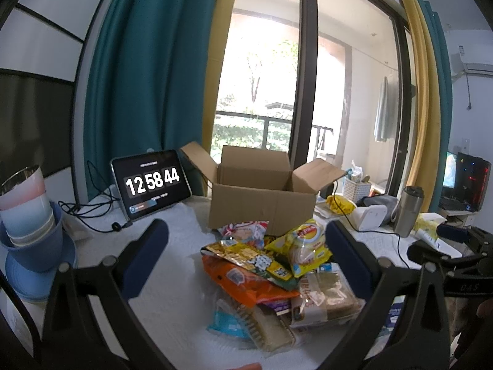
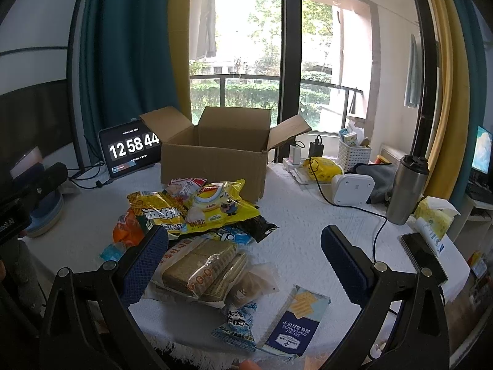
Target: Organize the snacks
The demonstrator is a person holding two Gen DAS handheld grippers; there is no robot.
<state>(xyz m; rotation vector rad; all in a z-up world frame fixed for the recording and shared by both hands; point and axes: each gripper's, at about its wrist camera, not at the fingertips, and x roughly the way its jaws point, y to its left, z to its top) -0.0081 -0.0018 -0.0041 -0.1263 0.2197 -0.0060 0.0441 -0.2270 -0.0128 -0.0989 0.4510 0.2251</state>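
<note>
Ahead, snack pile lies between the spread left tool fingers.

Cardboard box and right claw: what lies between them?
The snack pile, topped by a yellow chip bag, fills the stretch from the open cardboard box to the open right claw, per the right wrist view.
</note>
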